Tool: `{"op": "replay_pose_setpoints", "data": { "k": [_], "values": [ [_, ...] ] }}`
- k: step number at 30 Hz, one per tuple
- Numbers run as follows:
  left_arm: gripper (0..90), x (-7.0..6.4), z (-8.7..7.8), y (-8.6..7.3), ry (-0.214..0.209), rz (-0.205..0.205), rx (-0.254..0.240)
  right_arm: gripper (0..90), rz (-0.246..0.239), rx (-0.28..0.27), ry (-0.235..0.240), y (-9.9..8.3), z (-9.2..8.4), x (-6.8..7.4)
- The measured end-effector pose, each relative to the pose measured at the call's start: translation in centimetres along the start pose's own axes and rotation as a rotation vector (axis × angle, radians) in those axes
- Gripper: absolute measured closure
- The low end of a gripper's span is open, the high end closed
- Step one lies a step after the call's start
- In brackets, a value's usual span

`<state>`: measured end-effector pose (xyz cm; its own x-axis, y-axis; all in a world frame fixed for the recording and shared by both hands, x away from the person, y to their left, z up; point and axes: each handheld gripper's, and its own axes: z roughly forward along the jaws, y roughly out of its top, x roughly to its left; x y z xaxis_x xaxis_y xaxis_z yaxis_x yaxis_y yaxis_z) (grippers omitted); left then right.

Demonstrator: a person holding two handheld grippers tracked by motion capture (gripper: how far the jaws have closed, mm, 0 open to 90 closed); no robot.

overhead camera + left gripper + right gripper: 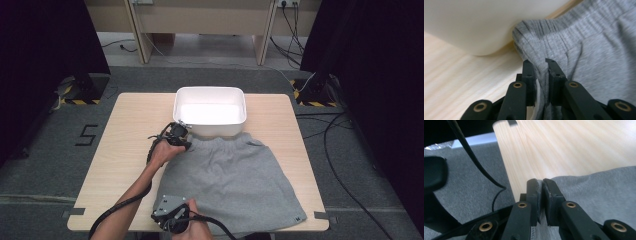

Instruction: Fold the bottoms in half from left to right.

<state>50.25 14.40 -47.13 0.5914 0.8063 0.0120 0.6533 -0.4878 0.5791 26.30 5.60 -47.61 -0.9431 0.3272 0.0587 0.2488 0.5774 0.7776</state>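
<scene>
Grey shorts (232, 177) lie flat on the wooden table (125, 145), waistband toward the white tub (210, 111). My left gripper (184, 141) is shut on the waistband's left corner (534, 47), which is bunched between its jaws right beside the tub's rounded wall (474, 27). My right gripper (167, 216) sits at the near edge of the table, shut on the hem corner of the shorts (584, 192); a thin fold of grey cloth is pinched between its fingers (534, 195). The corner hangs over the table's edge.
The tub stands at the far middle of the table, touching the waistband. A small label (297, 218) marks the shorts' near right corner. Bare wood lies left of the shorts. Cables (479, 167) trail over the grey floor (461, 192) below the table's edge.
</scene>
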Motion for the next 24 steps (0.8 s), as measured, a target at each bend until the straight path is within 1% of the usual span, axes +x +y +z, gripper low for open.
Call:
{"op": "replay_pose_setpoints", "data": {
  "k": [3, 5, 8, 10, 12, 14, 16, 17, 19, 21, 24],
  "values": [
    [78.6, 0.3, -1.4, 0.7, 0.018, 0.018, 0.017, 83.7, -0.005, -0.035, 0.012, 1.2, -1.1, 0.1],
    [78.6, 0.6, -2.5, 1.1, 0.027, 0.025, 0.023, 83.7, -0.012, -0.056, 0.023, 2.0, -1.8, 0.3],
    [78.6, 1.0, -4.1, 1.7, 0.039, 0.032, 0.045, 83.8, -0.016, -0.083, 0.038, 3.0, -3.1, 0.5],
    [78.6, 1.1, -5.2, 2.2, 0.052, 0.035, 0.060, 83.8, -0.018, -0.100, 0.044, 3.5, -4.0, 0.4],
    [78.6, 1.2, -6.3, 2.9, 0.077, 0.037, 0.060, 83.8, -0.020, -0.121, 0.040, 3.9, -5.0, 0.1],
    [78.7, 1.0, -7.2, 3.7, 0.083, 0.037, 0.060, 83.9, -0.008, -0.137, 0.040, 4.1, -6.2, -0.3],
    [78.7, 0.5, -7.9, 4.5, 0.097, 0.037, 0.055, 83.9, 0.004, -0.143, 0.038, 4.0, -7.4, -0.7],
    [78.7, 0.1, -8.1, 5.0, 0.100, 0.038, 0.052, 83.9, 0.002, -0.139, 0.032, 3.9, -8.1, -0.9],
    [78.8, -1.0, -8.2, 5.8, 0.091, 0.045, 0.056, 84.0, 0.003, -0.121, 0.008, 3.6, -9.5, -1.5],
    [78.8, -2.1, -8.0, 6.5, 0.085, 0.050, 0.063, 84.0, 0.014, -0.106, -0.020, 3.2, -10.9, -2.0],
    [78.8, -3.5, -7.7, 7.6, 0.068, 0.049, 0.065, 84.0, 0.031, -0.101, -0.064, 2.2, -12.9, -2.9]
  ]
}}
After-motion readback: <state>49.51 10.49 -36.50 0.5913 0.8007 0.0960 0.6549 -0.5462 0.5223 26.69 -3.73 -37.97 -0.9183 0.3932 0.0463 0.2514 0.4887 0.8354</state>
